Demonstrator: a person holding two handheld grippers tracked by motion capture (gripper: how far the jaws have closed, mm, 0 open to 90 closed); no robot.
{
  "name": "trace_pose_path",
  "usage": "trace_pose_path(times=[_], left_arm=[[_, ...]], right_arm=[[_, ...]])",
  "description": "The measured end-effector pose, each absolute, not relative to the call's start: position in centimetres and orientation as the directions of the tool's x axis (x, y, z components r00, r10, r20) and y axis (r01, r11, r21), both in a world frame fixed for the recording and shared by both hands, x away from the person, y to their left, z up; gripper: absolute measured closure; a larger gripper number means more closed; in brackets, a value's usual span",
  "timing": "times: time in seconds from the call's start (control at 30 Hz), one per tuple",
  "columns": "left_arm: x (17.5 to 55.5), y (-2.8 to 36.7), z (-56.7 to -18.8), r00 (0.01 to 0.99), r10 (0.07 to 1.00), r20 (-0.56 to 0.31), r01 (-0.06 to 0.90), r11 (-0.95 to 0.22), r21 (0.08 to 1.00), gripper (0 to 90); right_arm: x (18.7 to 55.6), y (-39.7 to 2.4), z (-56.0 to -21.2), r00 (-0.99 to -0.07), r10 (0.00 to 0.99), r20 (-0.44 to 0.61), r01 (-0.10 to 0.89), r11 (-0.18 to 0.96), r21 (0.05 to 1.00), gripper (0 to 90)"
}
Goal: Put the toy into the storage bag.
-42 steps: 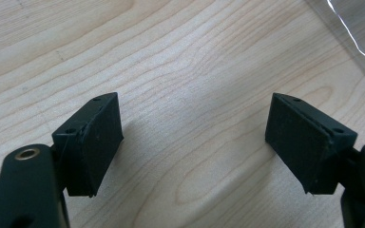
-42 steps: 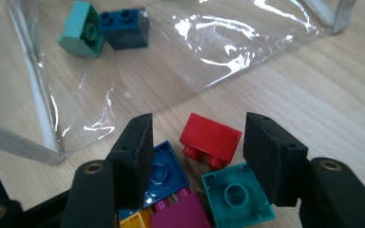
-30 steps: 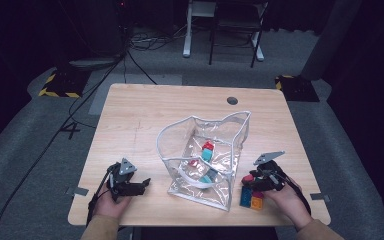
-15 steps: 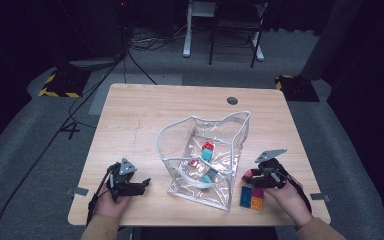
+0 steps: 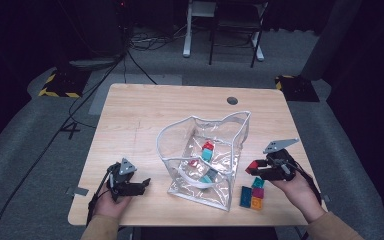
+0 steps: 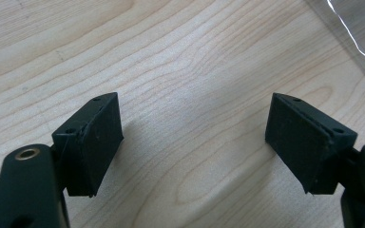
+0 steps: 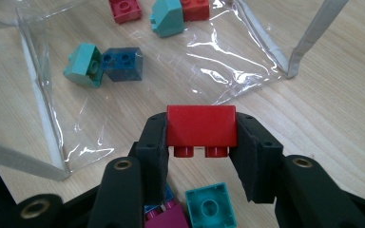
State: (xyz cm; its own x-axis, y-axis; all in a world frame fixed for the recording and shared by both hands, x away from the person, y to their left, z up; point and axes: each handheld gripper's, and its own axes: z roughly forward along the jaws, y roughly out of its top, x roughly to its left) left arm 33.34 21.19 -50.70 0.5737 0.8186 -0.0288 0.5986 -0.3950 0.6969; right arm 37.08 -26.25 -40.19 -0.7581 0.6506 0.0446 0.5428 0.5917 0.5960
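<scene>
High view: the right gripper [image 5: 256,168] holds a red brick [image 5: 253,166] clear of the tabletop [image 5: 140,120], just right of the clear bag [image 5: 205,155]. The left gripper [image 5: 142,183] rests open near the front left.

Left gripper view: fingers [image 6: 92,142] wide apart over bare wood.

Right gripper view: having just closed, the fingers [image 7: 154,142] clamp the red brick [image 7: 201,126] by its ends, studs downward, above loose bricks [image 7: 209,206].
</scene>
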Motion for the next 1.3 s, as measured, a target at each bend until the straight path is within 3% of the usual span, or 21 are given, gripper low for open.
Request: trace_pose_path(times=[1.3], left_arm=[[33.3,21.2,-50.7,0.573,0.819,-0.028,0.599,-0.395,0.697,20.2]], right_arm=[[38.4,-25.1,-27.7,-0.815,0.576,0.053,0.415,0.518,0.748,58.4]])
